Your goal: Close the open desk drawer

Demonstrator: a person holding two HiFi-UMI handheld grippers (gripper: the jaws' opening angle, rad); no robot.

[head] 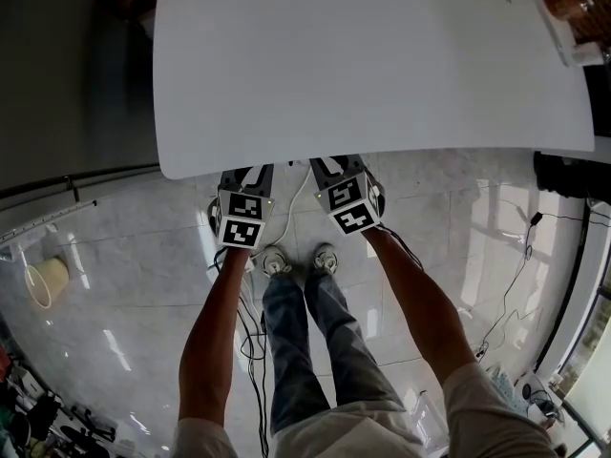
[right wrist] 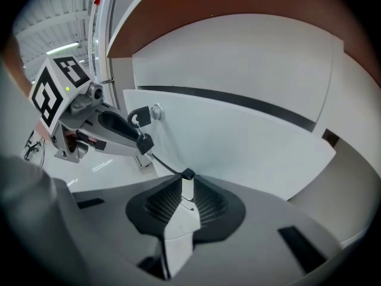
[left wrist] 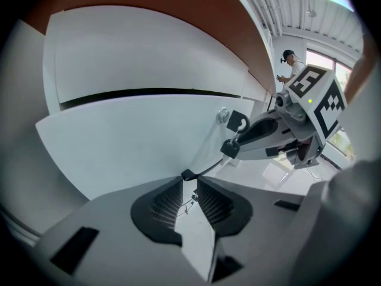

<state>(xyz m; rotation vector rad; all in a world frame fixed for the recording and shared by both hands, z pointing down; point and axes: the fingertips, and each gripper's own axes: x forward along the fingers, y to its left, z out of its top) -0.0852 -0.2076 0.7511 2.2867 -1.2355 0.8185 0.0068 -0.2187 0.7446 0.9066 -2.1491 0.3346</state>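
Pressing on from here could go wrong in two ways. The black-headed key point(right wrist: 140, 119) hangs from the silver lock point(right wrist: 156, 112) between your two claws, close to both, so a sideways slip on the smooth panel could knock or bend it. Pushing harder with one hand could skew the drawer point(left wrist: 131, 142) and jam it. Your left claw point(left wrist: 189, 177) is narrowly spread with nothing between its jaws; your right claw point(right wrist: 187, 176) is parted by only a slit, also empty. The drawer sits under the near edge of the white table point(head: 382, 55), hidden from the head view. Its front is plain, white and smooth, with a dark gap along its top; whether your claw tips touch it is unclear.
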